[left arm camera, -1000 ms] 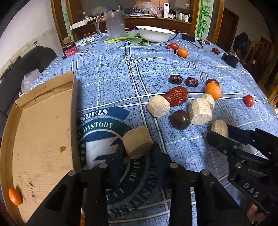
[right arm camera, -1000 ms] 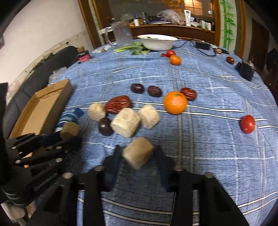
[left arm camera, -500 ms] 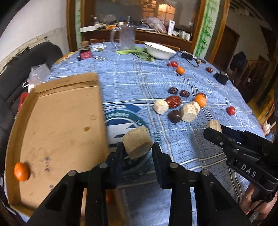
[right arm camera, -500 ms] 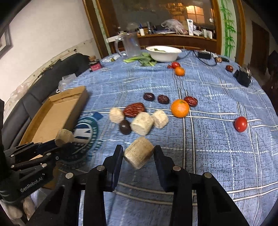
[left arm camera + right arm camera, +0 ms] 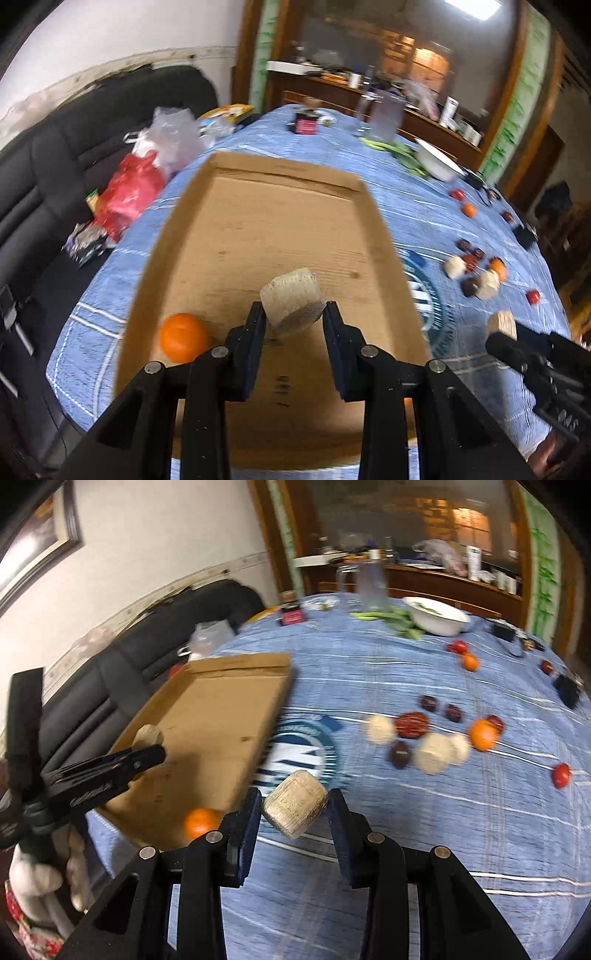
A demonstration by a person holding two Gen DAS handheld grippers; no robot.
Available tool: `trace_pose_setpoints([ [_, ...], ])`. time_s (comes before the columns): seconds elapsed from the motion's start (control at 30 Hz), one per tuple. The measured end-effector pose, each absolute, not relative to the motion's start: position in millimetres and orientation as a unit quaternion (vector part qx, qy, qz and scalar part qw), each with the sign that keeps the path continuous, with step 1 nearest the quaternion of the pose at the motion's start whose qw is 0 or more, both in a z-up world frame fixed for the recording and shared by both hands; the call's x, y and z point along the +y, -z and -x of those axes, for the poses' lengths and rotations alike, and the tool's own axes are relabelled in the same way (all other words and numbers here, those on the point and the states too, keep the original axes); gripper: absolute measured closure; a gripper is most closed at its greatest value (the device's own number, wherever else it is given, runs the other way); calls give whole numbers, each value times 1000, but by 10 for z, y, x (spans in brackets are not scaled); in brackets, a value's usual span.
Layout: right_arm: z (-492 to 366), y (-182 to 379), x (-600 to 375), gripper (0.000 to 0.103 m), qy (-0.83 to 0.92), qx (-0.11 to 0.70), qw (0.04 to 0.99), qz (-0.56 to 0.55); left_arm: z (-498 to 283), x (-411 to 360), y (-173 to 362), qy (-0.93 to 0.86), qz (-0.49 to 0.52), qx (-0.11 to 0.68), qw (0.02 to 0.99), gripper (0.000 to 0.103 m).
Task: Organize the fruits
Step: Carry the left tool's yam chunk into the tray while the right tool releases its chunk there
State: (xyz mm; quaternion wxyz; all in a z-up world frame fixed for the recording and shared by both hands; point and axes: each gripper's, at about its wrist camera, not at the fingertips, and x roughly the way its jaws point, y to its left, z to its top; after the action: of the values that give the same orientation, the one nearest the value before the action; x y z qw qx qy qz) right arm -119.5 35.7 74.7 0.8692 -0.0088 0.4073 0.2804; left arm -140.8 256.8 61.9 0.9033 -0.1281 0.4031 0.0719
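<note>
Both grippers are clenched on pale chunks: the left gripper (image 5: 293,314) now hangs over the cardboard tray (image 5: 258,229) (earlier over cloth), the right gripper (image 5: 293,806) mid-frame beside it.

orange (image 5: 183,342) in box (image 5: 280,221), fruits (image 5: 428,734) right

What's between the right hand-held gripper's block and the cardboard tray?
In the right wrist view, only blue tablecloth with its round printed logo lies between the beige block in the right hand-held gripper and the cardboard tray.
</note>
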Motion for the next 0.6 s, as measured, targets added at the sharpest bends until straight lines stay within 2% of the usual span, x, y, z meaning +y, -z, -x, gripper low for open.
trace_pose_setpoints([
  [0.33, 1074, -492, 1263, 63, -328, 426, 840, 75, 1248, 2960, -446, -107, 136, 417, 892, 72],
  [0.6, 996, -285, 1506, 62, -331, 440, 830, 94, 1179, 2969, -411, -115, 113, 417, 895, 69],
])
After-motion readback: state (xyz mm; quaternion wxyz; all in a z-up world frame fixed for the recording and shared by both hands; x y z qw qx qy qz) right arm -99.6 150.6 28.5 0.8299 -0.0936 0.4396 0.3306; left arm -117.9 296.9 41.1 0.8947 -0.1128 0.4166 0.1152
